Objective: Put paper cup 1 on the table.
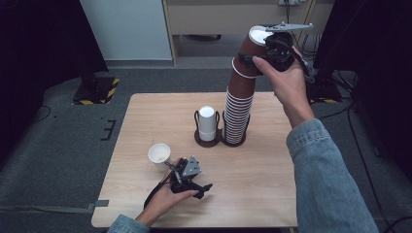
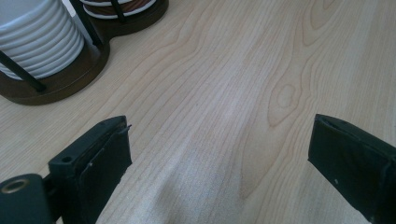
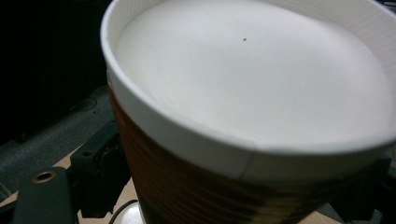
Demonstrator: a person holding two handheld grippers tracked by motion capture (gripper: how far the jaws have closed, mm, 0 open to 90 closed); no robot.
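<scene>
1. The right gripper (image 1: pixel 268 52) is clamped on the top brown cup (image 1: pixel 252 44), lifted and tilted at the tall stack's (image 1: pixel 237 109) upper end, toward 1 o'clock of the table (image 1: pixel 262 179)
2. That stack stands in the dark holder (image 1: pixel 219 138) near the table's centre, beside a short white stack (image 1: pixel 207 123)
3. The left gripper (image 1: pixel 194 184) rests at 7 o'clock, jaws apart and empty
4. A single white cup (image 1: pixel 159 155) stands just beside it
</scene>
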